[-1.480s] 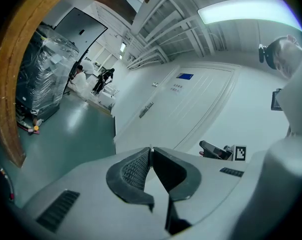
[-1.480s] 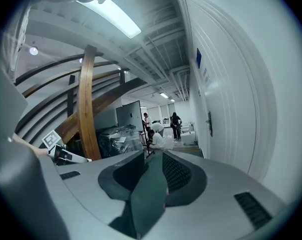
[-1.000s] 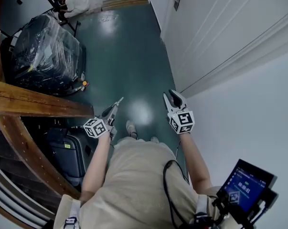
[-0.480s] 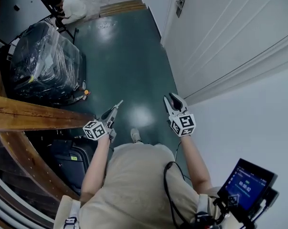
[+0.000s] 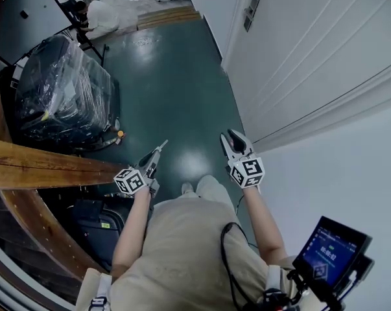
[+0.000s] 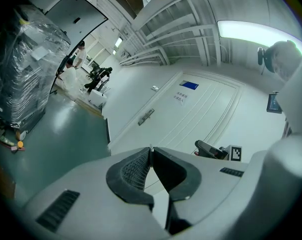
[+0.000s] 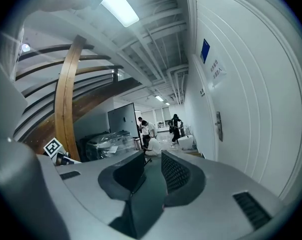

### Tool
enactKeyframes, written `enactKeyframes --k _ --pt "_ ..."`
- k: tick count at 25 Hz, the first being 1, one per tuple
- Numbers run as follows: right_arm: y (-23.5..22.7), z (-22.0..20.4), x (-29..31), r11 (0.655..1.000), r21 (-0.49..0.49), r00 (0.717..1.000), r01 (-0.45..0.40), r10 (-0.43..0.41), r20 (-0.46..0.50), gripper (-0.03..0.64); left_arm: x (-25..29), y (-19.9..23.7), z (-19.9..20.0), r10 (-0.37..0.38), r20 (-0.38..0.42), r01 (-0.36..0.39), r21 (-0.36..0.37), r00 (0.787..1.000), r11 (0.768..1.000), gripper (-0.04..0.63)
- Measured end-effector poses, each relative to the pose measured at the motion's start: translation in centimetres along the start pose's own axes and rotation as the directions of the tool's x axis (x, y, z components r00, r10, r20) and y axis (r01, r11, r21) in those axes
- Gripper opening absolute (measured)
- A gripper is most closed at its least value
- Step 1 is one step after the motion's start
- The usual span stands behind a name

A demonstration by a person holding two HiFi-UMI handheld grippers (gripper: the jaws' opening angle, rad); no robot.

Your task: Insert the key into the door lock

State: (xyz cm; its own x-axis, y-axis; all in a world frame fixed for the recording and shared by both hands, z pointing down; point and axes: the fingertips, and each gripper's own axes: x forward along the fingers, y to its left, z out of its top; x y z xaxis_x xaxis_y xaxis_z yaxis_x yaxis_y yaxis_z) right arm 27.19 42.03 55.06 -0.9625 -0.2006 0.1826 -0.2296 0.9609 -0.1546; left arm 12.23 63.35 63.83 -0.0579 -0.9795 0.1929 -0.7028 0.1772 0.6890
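1. The left gripper (image 5: 156, 153) has its jaws pressed together on the key (image 6: 151, 148). Only a thin silver sliver peeks out at the tips.
2. The right gripper (image 7: 152, 157) stands spread with nothing between its jaws, just corridor ahead.
3. The lock (image 5: 251, 13) sits on the white door (image 5: 299, 57) along the right wall, well ahead of both grippers and not reached yet.
4. On handling, the key looks small, light and stiff. It is probably smooth metal that could pivot or slip between the pads under a sideways push.
5. The best hold would be flat across its head, leaving the blade free and in line with the jaws.
6. So little of the key shows that I cannot tell its angle.
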Motion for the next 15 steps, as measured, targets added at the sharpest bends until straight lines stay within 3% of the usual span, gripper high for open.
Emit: enactKeyframes --k 10,15 --pt "-5.9 -1.1 2.8 0.999 0.035 0.998 -0.003 0.005 -0.059 0.112 4.3 0.3 0.8 0.037 0.004 -0.037 -0.011 0.999 0.999 0.032" --pt "-14.4 1.3 7.6 0.998 0.044 0.995 -0.050 0.053 -0.088 0.112 12.3 -0.4 3.8 0.094 0.018 -0.094 -0.028 0.995 0.995 0.032"
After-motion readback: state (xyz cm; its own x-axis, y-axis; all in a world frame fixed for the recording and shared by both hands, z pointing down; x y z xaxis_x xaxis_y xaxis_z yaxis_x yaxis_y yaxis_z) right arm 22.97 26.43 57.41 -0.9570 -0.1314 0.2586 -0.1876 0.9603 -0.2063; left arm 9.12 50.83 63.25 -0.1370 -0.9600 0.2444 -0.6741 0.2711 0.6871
